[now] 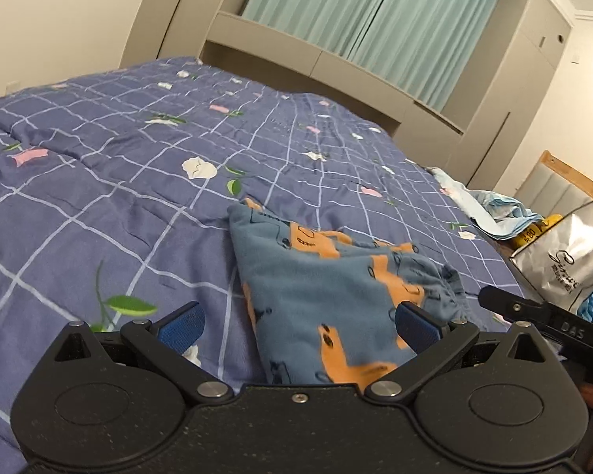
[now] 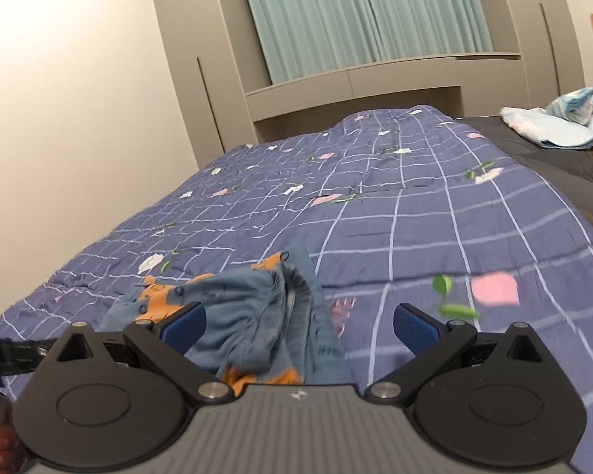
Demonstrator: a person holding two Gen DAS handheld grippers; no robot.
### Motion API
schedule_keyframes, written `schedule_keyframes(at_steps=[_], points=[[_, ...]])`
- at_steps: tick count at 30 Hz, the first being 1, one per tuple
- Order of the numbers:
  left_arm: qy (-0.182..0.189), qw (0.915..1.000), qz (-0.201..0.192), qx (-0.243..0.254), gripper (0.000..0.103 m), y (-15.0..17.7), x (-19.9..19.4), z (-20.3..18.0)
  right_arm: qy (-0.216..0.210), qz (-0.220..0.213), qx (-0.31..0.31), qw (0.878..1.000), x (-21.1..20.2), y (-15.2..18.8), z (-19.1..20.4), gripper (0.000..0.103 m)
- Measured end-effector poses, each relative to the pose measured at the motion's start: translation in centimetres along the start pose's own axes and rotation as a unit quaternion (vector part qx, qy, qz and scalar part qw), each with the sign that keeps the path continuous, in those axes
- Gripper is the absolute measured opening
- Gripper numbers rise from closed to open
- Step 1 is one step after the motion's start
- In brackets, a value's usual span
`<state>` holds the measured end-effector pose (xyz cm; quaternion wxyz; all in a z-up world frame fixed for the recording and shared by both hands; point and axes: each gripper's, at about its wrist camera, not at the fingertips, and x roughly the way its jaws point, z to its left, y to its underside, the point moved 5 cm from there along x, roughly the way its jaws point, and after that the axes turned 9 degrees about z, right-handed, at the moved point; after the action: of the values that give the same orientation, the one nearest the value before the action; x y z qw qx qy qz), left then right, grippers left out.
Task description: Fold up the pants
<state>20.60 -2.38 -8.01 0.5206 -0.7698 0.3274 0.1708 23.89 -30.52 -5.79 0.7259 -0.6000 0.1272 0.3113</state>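
Left gripper [image 1: 298, 326] spread wide, empty, low over the blue dog-print pants [image 1: 336, 288]. Right gripper [image 2: 298, 326] equally wide, holding nothing, at their waistband. Pants lie bunched on the checked quilt [image 1: 118, 181]; beyond them, teal curtains [image 1: 367, 15].

The blue cloth pants with orange print [image 1: 316, 296] are looking soft and matt, lying rumpled on the purple checked quilted cloth bedspread [image 1: 118, 197]. Beyond the bedspread, pale green cloth curtains [image 1: 375, 12] are hanging in smooth pleats. Beside the bedspread, a glossy white plastic bag [image 1: 565, 260] is shining.
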Motion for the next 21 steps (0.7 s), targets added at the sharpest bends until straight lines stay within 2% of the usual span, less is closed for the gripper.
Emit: schedule_keyframes(at_steps=[4,10,14,17,21], points=[[-0.008,0.9998,0.009,-0.017,0.103,-0.6,0.7,0.4,-0.03,0.025,-0.029,0.999,2.0,-1.9,0.2,0.103],[-0.022,0.9986,0.04,-0.025,0.103,-0.6,2.1,0.2,-0.024,0.064,-0.083,0.994,4.5,-3.1,1.1,0.103],[-0.058,0.9969,0.052,-0.012,0.103,0.0,2.5,-0.2,-0.005,0.095,-0.093,0.991,6.3,-2.5,1.3,0.103],[-0.064,0.9965,0.053,-0.008,0.103,0.3,2.7,-0.1,-0.012,0.111,-0.08,0.991,7.0,-1.6,0.9,0.103],[-0.064,0.9967,0.05,-0.002,0.103,0.4,2.7,0.0,-0.025,0.105,-0.067,0.992,6.9,-0.9,0.1,0.103]])
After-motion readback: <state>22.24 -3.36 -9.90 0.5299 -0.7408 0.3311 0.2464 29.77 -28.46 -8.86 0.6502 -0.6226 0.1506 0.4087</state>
